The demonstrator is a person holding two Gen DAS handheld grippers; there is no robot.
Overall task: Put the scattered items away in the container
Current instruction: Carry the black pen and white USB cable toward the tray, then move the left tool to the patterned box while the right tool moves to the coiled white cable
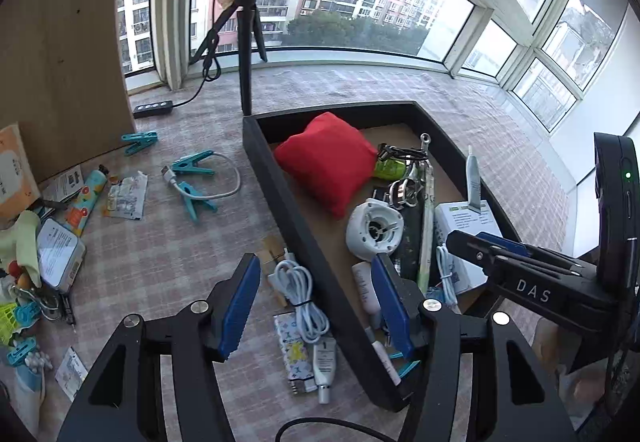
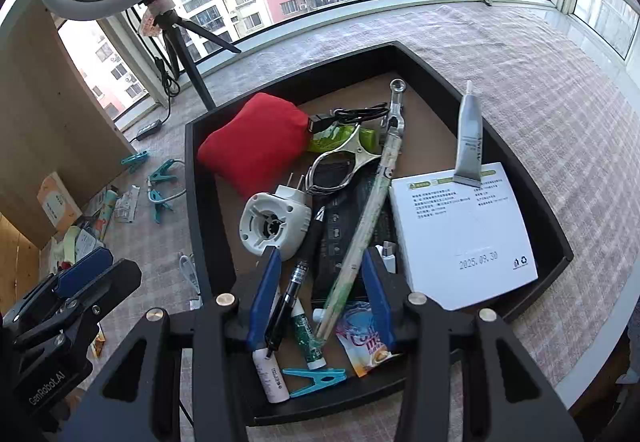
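The black tray (image 1: 280, 178) (image 2: 191, 182) lies on a checked cloth. It holds a red cushion (image 1: 328, 158) (image 2: 256, 142), a white box (image 2: 460, 234), a grey tube (image 2: 470, 138), a white plug device (image 2: 276, 222), a black pen (image 2: 296, 278) and small tubes. My left gripper (image 1: 316, 302) is open and empty, straddling the tray's left wall above a coiled white cable (image 1: 300, 294) that lies outside it. My right gripper (image 2: 320, 298) hangs open over the tray's near end, and the pen lies loose below its fingers. Teal clips (image 1: 192, 166) and a white cord are scattered to the left.
A ring light's tripod (image 1: 246, 42) stands behind the tray, next to a black power strip (image 1: 152, 109). A wooden panel (image 1: 60, 42) closes off the left. More small items are piled at the far left (image 1: 60, 254). Windows run along the back and right.
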